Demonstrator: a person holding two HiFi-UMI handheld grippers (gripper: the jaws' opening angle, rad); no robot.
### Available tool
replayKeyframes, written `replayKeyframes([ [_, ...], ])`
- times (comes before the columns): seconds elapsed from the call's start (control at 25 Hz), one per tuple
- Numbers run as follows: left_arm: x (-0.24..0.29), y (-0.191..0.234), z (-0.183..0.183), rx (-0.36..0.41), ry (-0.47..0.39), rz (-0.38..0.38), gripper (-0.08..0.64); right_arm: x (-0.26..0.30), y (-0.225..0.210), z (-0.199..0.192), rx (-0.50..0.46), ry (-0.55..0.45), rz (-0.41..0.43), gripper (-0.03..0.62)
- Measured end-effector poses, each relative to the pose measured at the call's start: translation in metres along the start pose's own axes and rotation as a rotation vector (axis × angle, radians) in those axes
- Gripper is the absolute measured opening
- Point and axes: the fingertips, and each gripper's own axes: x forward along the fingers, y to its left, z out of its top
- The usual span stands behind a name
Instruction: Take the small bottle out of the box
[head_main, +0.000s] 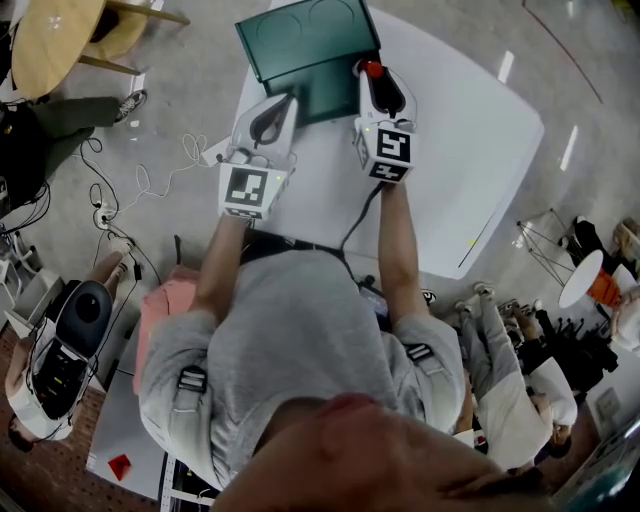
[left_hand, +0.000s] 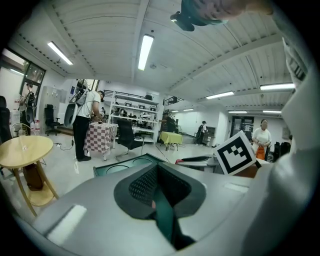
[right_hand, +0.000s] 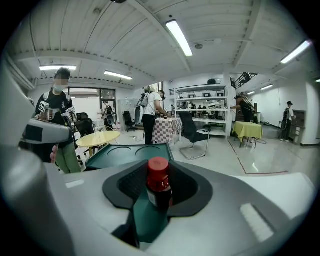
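The bottle's (right_hand: 158, 187) base and lower body are hidden behind the right gripper's (right_hand: 159, 195) shell, so it cannot be told whether it stands on the box (head_main: 325, 92) floor or hangs clear of it. In the head view only its red cap (head_main: 372, 69) shows, at the right edge of the box. The box interior is largely covered by both grippers. The bottle's label is too small to read. The left gripper (left_hand: 156, 192) has its jaws drawn close on a thin green edge that appears to be the box wall, though how far they bite in is hidden. The right jaws are clenched on the bottle, one pad on each side just below the cap. The bottle stands upright with its long axis vertical and its cap uppermost. It sits over the green of the box, towards the right side. The bottle is small and cylindrical with dark contents, a pale label band and a smooth, rounded red cap. The box is dark green, rectangular and matt. Its lid (right_hand: 127, 152) is open towards the far side and has two round recesses. The jaw pads are black with a fine mesh texture, and the gripper shells are smooth grey. The tabletop (head_main: 470, 130) is plain white with rounded corners.
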Motion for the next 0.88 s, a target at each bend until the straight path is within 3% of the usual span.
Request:
replayKeyframes([
  [0.64, -0.017, -0.012, 0.018, 0.051, -0.04, -0.03, 0.012, -0.035, 0.01, 0.034, -0.008, -0.062, -0.015, 0.129],
  [0.88, -0.025, -0.015, 0.023, 0.066, -0.058, -0.054, 0.012, -0.055, 0.01, 0.043, -0.01, -0.093, -0.057, 0.129],
])
